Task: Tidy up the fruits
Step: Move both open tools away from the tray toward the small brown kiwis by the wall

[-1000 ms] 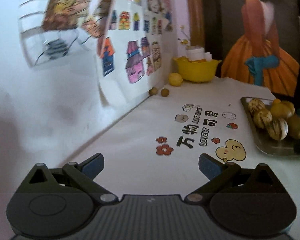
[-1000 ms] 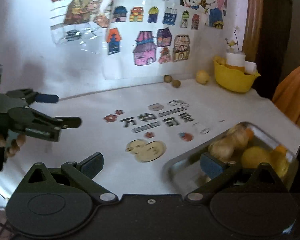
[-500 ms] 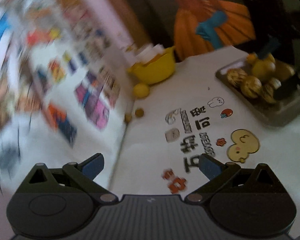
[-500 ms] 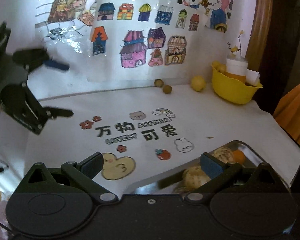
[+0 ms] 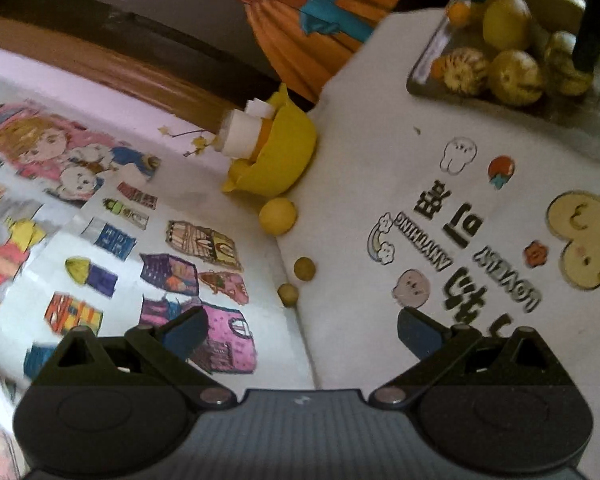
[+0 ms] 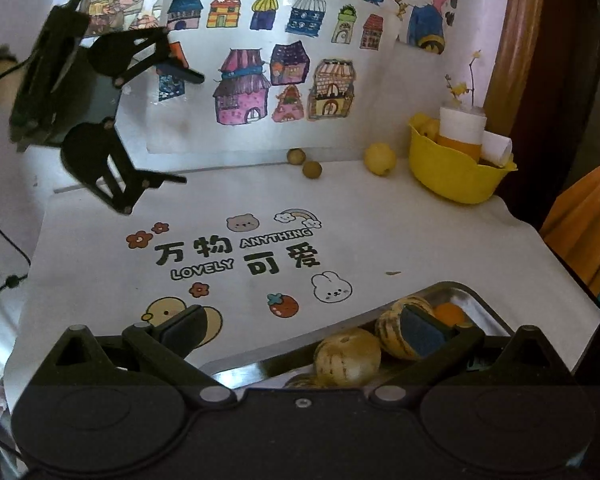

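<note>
in the left wrist view, the left gripper (image 5: 302, 330) is seen rolled to one side, its fingers spread wide with nothing held between them. a small yellow fruit (image 5: 277, 216) and two small brown fruits (image 5: 304, 268) are found ahead of the gap between the fingers, at the foot of the wall drawings (image 5: 180, 256). a yellow bowl (image 5: 288, 156) is seen just beyond the yellow fruit. a metal tray (image 5: 428, 68) piled with striped and yellow fruits is placed far ahead, past the right finger, on the white printed mat (image 5: 360, 184).

in the right wrist view, the right gripper (image 6: 300, 330) is held wide open and empty. the tray (image 6: 480, 312) is found just under the right finger, with a striped fruit (image 6: 346, 356) between the fingers. the left gripper (image 6: 180, 120) is seen raised far ahead, past the left finger. the yellow fruit (image 6: 380, 159) and bowl (image 6: 456, 178) are set at the mat's far edge.
</note>
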### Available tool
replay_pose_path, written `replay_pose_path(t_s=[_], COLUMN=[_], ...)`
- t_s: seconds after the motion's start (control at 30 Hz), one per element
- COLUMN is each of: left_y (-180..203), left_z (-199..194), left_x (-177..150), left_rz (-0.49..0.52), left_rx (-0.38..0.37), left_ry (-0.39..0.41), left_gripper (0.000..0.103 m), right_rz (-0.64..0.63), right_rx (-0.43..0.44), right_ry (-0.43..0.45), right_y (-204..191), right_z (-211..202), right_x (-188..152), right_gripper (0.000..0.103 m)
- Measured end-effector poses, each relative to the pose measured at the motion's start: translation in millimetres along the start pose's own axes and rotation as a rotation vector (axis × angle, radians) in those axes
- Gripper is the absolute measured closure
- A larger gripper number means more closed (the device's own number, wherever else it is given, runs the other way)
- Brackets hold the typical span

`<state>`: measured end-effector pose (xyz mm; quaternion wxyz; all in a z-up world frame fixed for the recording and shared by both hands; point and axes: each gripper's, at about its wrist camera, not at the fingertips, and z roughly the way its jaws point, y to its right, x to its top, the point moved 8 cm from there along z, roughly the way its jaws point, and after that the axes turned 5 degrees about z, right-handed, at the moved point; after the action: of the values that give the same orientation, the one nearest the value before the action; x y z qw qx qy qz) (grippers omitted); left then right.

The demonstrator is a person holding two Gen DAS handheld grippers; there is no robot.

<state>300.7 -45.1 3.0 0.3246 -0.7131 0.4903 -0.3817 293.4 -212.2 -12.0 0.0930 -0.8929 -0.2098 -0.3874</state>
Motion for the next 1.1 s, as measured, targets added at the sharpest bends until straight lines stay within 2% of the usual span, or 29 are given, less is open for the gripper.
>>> replay_pose_path(t_s=[0.1, 0.23, 0.43, 0.53, 0.73, 0.8, 0.97, 1.1], left_y=[1, 5, 7, 2, -8, -11, -21, -22], left_z=[12, 32, 72, 90, 118, 124, 134, 134], left_x=[2, 3, 7, 7, 6, 3, -5, -5], left_rz=[0.108, 0.226, 0.346, 0.35, 0.333, 0.301, 0.278, 0.249], left_rx=[-0.027, -0.102, -0.133, -0.154, -0.209, -0.246, -0.266, -0.332], left_ry=[0.005, -0.005, -0.044, -0.07, -0.125, -0.143, -0.181, -0.201], left_gripper=[0.0, 0.0, 0.0, 0.0, 0.001, 0.001, 0.0, 0.001], right_rz=[-0.045, -0.118, -0.134, -0.124, -0.197, -0.212, -0.272, -0.319], right_rx=[0.021, 0.061, 0.136, 0.144, 0.158, 0.168, 0.177, 0.206], right_ry=[-0.047, -0.114, -0.163, -0.145, -0.094, -0.087, -0.1, -0.087], right_y=[4, 14, 41, 56, 65, 62, 52, 45], right_z=[9, 27, 65, 87, 131, 141, 165, 179], right_x=[5, 14, 56, 80, 112, 115, 110, 112], right_gripper=[0.001, 0.001, 0.001, 0.001, 0.001, 0.001, 0.001, 0.001])
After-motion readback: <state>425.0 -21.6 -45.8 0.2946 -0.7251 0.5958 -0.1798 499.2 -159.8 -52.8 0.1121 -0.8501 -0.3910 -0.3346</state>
